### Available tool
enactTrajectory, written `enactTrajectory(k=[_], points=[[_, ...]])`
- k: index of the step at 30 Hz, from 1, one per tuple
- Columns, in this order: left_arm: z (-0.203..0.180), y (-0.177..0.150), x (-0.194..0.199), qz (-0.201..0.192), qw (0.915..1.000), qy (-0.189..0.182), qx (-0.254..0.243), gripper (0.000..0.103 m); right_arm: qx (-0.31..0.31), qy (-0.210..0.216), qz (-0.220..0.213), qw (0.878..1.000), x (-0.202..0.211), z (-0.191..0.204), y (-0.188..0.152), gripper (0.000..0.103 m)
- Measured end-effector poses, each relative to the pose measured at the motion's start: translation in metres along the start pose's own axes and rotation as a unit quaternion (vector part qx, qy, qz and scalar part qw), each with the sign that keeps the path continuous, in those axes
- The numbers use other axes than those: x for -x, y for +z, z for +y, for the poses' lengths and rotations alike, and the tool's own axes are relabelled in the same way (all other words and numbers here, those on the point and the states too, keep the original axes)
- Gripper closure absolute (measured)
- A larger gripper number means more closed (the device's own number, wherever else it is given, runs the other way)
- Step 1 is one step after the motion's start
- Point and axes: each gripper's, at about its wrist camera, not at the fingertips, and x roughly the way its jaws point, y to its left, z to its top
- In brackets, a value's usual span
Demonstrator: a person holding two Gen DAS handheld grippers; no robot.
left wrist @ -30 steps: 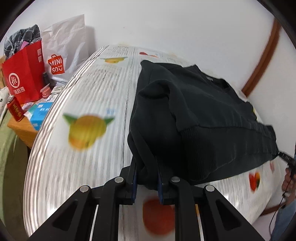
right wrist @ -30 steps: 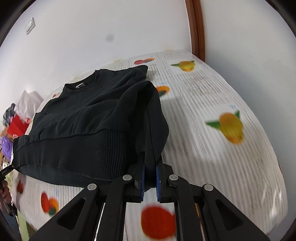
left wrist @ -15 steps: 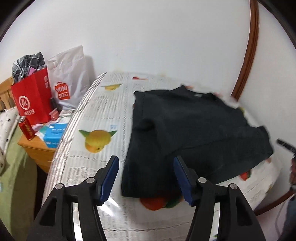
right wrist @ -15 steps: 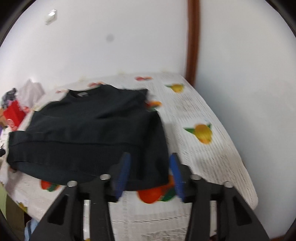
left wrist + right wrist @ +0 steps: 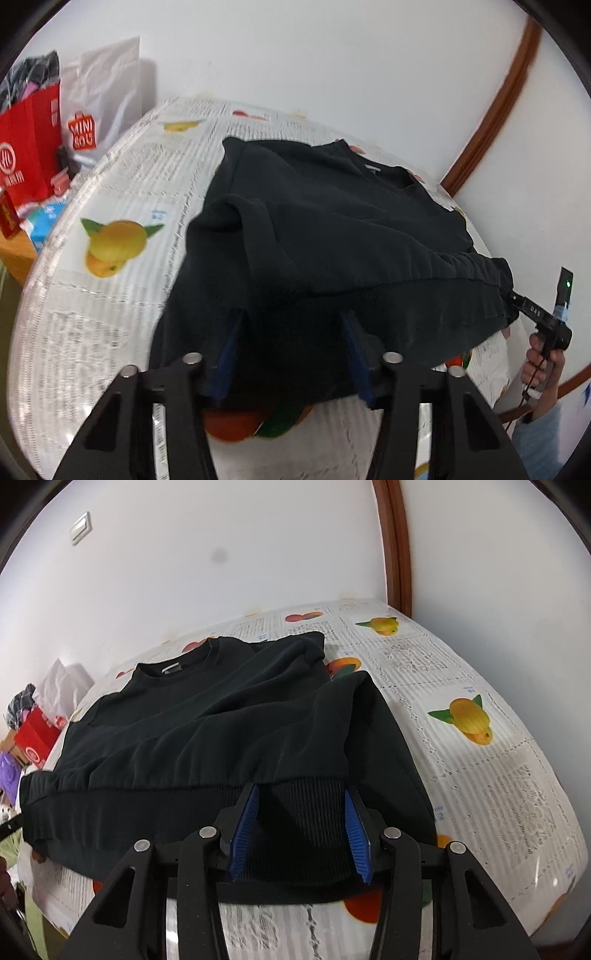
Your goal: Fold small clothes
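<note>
A black sweatshirt [image 5: 332, 229] lies flat on the fruit-print tablecloth [image 5: 103, 302], neck towards the wall and both sides folded in. My left gripper [image 5: 291, 315] sits over its near left hem, blue pads [image 5: 227, 350] apart with the cloth between them, jaws closing. In the right wrist view the sweatshirt [image 5: 207, 731] fills the middle. My right gripper [image 5: 301, 790] straddles the ribbed hem [image 5: 303, 812] at the near right, pads [image 5: 243, 827] apart and closing. The right gripper [image 5: 532, 314], in a person's hand, also shows at the sweatshirt's right corner.
A red paper bag [image 5: 26, 155], a white shopping bag [image 5: 99, 110] and a blue box [image 5: 48, 221] stand on a low wooden stand left of the table. White walls with brown trim [image 5: 491, 114] close the far side. The tablecloth [image 5: 498, 775] drops off at the right.
A second ago both grippers were shut on the raised sweatshirt edges. They let go, opened wide and drew back. Now both are forward over the near hem with narrower jaws.
</note>
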Motion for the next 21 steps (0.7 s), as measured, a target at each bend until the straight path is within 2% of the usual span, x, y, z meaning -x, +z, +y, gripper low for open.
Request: enactTrajectory(k=[1, 3, 4, 5, 7, 10, 13, 21], points=[[0.000, 0.001, -0.002, -0.001, 1.0000, 0.002, 0.006, 0.058, 0.004, -0.004, 0.000, 1.000, 0.000, 0.003, 0.001, 0.068], [-0.001, 0.003, 0.000, -0.006, 0.9999, 0.009, 0.007, 0.077, 0.019, -0.003, -0.002, 1.000, 0.003, 0.007, 0.002, 0.078], [-0.001, 0.005, 0.003, -0.011, 0.9999, 0.008, 0.007, 0.082, 0.025, 0.003, -0.005, 1.000, 0.006, 0.008, 0.003, 0.083], [0.000, 0.007, 0.008, -0.016, 0.9998, 0.002, 0.008, 0.092, 0.028, 0.008, -0.010, 1.000, 0.010, 0.009, 0.005, 0.085], [0.002, 0.011, 0.020, -0.023, 0.9992, -0.027, 0.016, 0.093, 0.031, 0.022, -0.022, 0.999, 0.019, 0.009, 0.008, 0.086], [-0.001, 0.016, 0.031, -0.039, 0.9982, -0.044, 0.014, 0.094, 0.030, 0.050, -0.047, 0.997, 0.035, 0.010, 0.014, 0.087], [-0.007, 0.024, 0.036, -0.060, 0.9973, -0.043, 0.004, 0.094, 0.023, 0.069, -0.068, 0.995, 0.043, 0.011, 0.025, 0.087], [0.002, 0.061, 0.013, -0.068, 0.9949, -0.038, 0.064, 0.094, -0.023, 0.098, -0.071, 0.992, 0.021, 0.010, 0.062, 0.087]])
